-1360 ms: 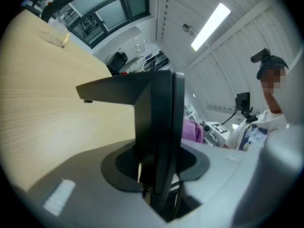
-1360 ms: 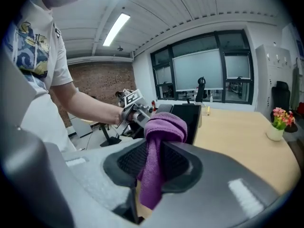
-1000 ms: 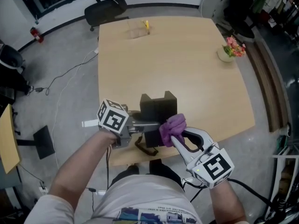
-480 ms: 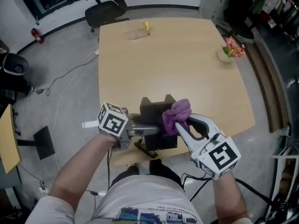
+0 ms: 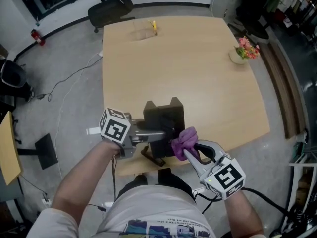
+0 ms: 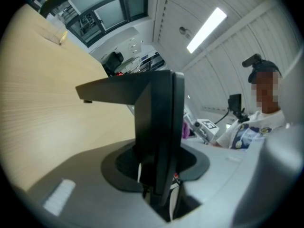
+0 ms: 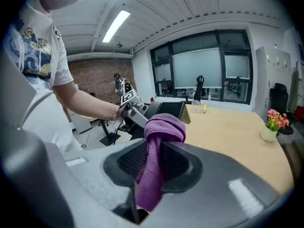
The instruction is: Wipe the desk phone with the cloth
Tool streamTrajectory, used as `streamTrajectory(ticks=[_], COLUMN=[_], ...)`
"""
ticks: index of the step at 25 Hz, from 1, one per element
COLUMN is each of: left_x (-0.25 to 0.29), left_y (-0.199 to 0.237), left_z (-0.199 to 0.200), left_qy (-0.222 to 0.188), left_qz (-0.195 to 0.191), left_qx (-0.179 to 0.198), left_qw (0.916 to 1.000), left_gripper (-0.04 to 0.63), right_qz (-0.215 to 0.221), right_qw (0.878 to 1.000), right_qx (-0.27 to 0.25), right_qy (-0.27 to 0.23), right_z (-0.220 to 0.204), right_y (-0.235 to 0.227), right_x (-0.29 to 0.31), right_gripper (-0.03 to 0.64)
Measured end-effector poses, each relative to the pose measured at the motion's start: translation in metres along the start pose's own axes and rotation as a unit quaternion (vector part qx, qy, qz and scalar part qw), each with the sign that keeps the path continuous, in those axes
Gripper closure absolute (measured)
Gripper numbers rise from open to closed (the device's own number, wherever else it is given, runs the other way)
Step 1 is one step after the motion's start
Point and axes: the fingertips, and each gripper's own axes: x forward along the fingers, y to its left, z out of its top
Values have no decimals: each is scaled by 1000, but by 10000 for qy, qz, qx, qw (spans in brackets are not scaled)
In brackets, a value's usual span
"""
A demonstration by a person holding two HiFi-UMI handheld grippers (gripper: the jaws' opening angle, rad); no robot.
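Note:
A black desk phone (image 5: 163,125) sits near the front edge of the wooden table (image 5: 198,68). My left gripper (image 5: 161,134) is shut on the phone's left side; in the left gripper view the black phone body (image 6: 159,141) stands upright between the jaws. My right gripper (image 5: 187,148) is shut on a purple cloth (image 5: 184,140), bunched at the tips and resting against the phone's lower right corner. In the right gripper view the purple cloth (image 7: 156,156) hangs between the jaws, with the phone (image 7: 168,110) and the left gripper (image 7: 130,103) beyond it.
A small pot of pink flowers (image 5: 243,51) stands at the table's right edge. A clear holder with a yellow item (image 5: 148,31) sits at the far side. An office chair (image 5: 106,6) is beyond the table, and cables (image 5: 64,83) lie on the floor to the left.
The right gripper with the cloth went up onto the phone's top right, then came back down toward me to its lower right corner. The left gripper kept its hold and stayed put.

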Motion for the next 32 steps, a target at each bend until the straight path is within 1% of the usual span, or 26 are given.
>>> streamTrajectory(ticks=[3,5,8,12,15,17,20,24,29,32], left_x=[-4,-5,-4,-3,-6,-7,-6,-10,-16,-18], left_y=[1,0,-2,-5,-7,-9,-9,-10,-9,-10], left_z=[1,1,-2,-3,-1,0,-2,-2,1,4], left_qy=[18,69,148,236,254,233,147,-12,-103,-154], left_qz=[1,9,-13,-67,-126,-138,-138,-85,32,144], left_qx=[60,122,188,261,285,314,331,374,481,652], left_qw=[10000,9999,9997,9994,9992,9991,9992,9993,9988,9976], left_gripper=[417,417,417,417,417,417,417,417,417,417], right_qz=[92,43,-219,-634,-871,-955,-895,-655,-449,-365], right_qw=[9998,9999,9995,9949,9908,9893,9909,9952,9984,9990], right_qx=[-14,-32,-96,-270,-313,-303,-278,-166,29,233], right_qy=[196,131,-221,-734,-985,-1062,-966,-709,-333,-119], right_z=[-13,-6,26,76,105,112,99,68,27,1], right_y=[7,3,-17,-47,-64,-70,-67,-48,-31,-23], right_x=[-1,-6,-19,-30,-30,-28,-21,-13,-9,-8], right_gripper=[525,525,525,525,525,525,525,525,525,525])
